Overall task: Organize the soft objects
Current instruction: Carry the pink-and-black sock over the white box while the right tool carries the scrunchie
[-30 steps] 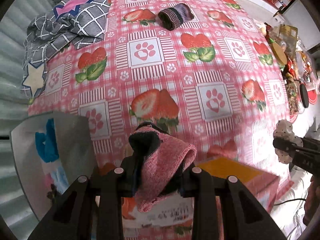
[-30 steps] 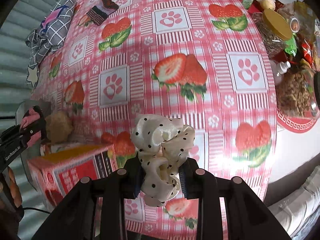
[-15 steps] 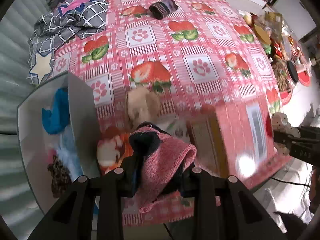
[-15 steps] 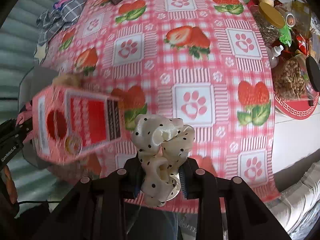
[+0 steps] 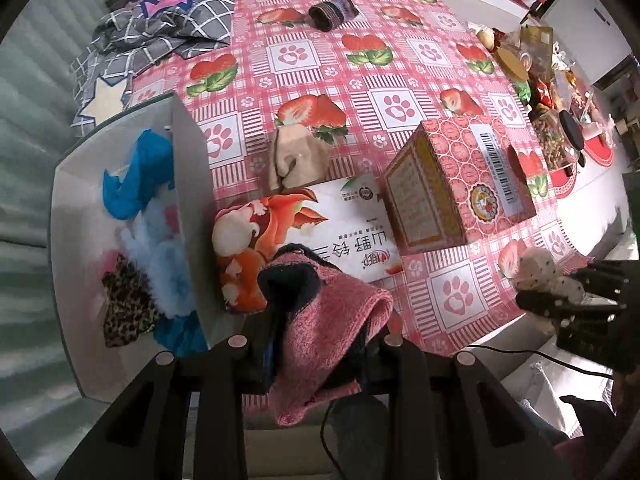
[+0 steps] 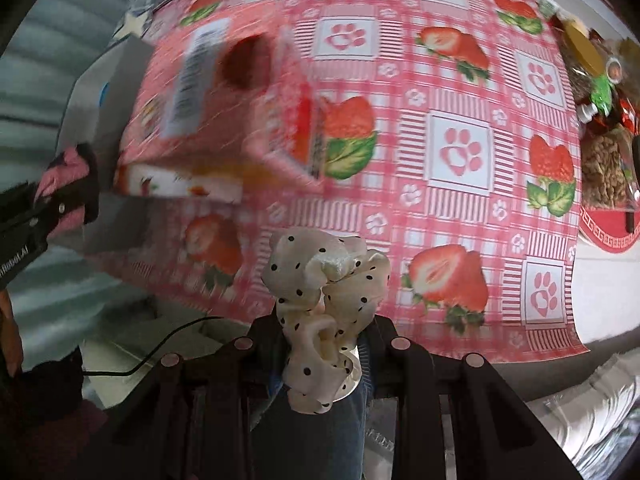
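Two soft items are in hand, both off the near edge of the counter (image 5: 400, 92). Left gripper (image 5: 320, 344): fingers clenched on the pink sock (image 5: 324, 320), hanging just right of the white bin (image 5: 188, 184). Right gripper (image 6: 324, 340): fingers clenched on the dotted scrunchie (image 6: 324, 292), well right of the bin.

Bin already holds a blue cloth (image 5: 136, 172) and leopard piece (image 5: 124, 304).

Likely step: drop the sock in the bin. Carry it left over the wall, fully above the opening, then release; sock is limp and could drape on the rim. Keep clear of the boxes (image 5: 452, 188). Beige sock (image 5: 296, 156) and striped sock (image 5: 332, 12) remain on the counter.
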Demonstrator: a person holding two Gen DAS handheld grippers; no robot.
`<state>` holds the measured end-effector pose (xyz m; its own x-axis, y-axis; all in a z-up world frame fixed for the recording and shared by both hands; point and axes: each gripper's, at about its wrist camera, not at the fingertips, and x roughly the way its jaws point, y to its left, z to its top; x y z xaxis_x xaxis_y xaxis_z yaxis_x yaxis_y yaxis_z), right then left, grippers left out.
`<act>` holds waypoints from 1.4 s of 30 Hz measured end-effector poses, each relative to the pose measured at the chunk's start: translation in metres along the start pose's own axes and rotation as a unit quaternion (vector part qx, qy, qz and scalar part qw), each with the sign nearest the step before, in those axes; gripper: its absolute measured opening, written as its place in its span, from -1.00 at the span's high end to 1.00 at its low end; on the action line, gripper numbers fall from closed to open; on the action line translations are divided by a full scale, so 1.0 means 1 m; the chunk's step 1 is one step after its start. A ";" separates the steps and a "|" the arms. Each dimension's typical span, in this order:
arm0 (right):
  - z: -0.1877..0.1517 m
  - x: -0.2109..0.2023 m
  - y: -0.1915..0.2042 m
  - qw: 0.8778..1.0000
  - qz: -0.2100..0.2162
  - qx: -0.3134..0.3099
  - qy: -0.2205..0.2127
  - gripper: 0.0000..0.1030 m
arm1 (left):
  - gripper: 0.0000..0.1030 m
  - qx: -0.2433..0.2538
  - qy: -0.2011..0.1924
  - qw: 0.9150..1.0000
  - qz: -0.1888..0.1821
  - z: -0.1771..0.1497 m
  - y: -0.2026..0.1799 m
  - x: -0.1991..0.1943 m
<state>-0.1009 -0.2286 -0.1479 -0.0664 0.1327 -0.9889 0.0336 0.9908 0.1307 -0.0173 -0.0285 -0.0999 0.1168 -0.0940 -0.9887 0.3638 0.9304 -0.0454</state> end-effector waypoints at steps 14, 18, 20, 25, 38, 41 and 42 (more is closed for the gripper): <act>-0.006 0.000 0.077 0.993 -0.013 -0.121 0.002 0.39 | 0.36 -0.044 -0.028 0.999 0.005 -0.024 0.035 -0.020; -0.002 -0.006 0.094 0.989 -0.016 -0.147 -0.002 0.39 | 0.36 -0.062 -0.036 0.997 0.005 -0.030 0.047 -0.024; 0.000 -0.008 0.104 0.987 -0.017 -0.159 -0.004 0.39 | 0.36 -0.072 -0.039 0.997 0.005 -0.032 0.054 -0.025; 0.010 -0.016 0.127 0.982 -0.018 -0.187 -0.009 0.39 | 0.36 -0.093 -0.044 0.995 0.004 -0.038 0.069 -0.028; 0.038 -0.023 0.187 0.966 -0.021 -0.258 -0.010 0.39 | 0.36 -0.170 -0.061 0.983 0.015 -0.059 0.118 -0.037; 0.043 -0.023 0.199 0.962 -0.020 -0.271 -0.009 0.39 | 0.36 -0.182 -0.062 0.981 0.030 -0.065 0.127 -0.037; 0.045 -0.023 0.203 0.961 -0.019 -0.275 -0.009 0.39 | 0.36 -0.185 -0.063 0.980 0.034 -0.066 0.129 -0.038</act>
<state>-0.0479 -0.0313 -0.1013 -0.0394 0.1001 -0.9942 -0.5008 0.8590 0.1063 -0.0357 0.1182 -0.0778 0.2510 -0.0496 -0.9667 -0.0060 0.9986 -0.0528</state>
